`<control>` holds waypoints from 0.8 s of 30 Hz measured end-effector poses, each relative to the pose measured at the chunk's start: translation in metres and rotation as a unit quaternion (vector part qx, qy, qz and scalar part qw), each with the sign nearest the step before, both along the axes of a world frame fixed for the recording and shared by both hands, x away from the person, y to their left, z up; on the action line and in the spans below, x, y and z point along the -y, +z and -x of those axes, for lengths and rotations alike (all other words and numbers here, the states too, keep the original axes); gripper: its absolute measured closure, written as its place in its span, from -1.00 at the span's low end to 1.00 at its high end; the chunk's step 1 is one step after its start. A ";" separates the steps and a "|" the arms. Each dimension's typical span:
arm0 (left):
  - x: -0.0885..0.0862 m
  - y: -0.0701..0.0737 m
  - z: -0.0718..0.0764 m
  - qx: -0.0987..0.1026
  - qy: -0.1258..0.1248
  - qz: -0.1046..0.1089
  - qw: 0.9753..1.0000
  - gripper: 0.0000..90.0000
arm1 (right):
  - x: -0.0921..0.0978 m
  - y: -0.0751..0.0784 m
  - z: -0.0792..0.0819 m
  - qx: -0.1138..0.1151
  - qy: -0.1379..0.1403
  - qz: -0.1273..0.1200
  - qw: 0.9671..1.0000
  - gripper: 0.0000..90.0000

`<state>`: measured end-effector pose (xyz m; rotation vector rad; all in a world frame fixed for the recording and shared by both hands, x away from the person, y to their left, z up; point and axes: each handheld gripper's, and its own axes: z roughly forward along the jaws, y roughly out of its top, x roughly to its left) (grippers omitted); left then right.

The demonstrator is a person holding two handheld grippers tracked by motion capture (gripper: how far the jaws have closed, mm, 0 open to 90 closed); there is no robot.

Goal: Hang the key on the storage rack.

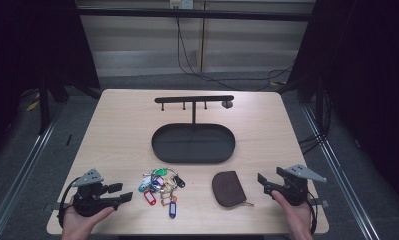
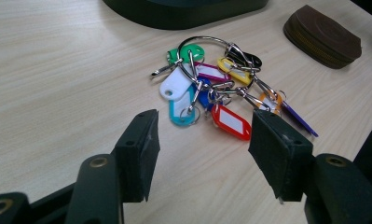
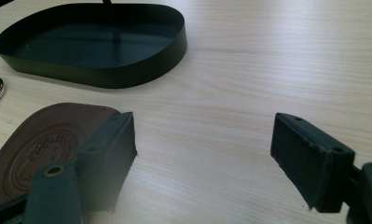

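- A bunch of keys [image 2: 211, 91] with coloured plastic tags on a large metal ring lies flat on the wooden table [image 1: 122, 130], just ahead of the left gripper [image 2: 202, 140] and a little toward its right jaw.
- The left gripper's jaws stand wide apart with nothing between them; the red tag sits nearest the gap.
- Risk — the bunch is loose and splayed, so the jaws may close on one thin tag and the rest would swing or slip free on lifting.
- Risk: a flat tag against the table gives the pads little to bite, and they may scrape the wood instead.
- A brown coin pouch [image 3: 44, 144] lies beside and partly behind the right gripper's [image 3: 204, 163] left jaw; these jaws too are wide and empty.
- Risk — a careless sweep here would push the pouch rather than grasp it.
- Beyond both grippers sits a black oval tray [image 1: 159, 145] with a hook rack [image 1: 194, 99]; a swinging bunch could knock its rim.
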<state>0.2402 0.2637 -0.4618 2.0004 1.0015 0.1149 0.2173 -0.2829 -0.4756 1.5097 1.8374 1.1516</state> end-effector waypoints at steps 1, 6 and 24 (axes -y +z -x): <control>0.000 0.000 0.000 0.000 0.000 0.000 1.000 -0.06 | 0.000 0.000 0.000 0.000 -0.001 -0.002 1.000 -0.51; 0.001 0.001 0.001 0.001 0.002 0.005 1.000 -0.01 | 0.004 0.000 0.000 -0.006 0.001 -0.012 1.000 -0.52; 0.017 0.018 -0.001 0.014 -0.031 -0.011 0.999 -0.02 | 0.002 0.002 0.005 -0.008 0.017 -0.012 1.000 -0.48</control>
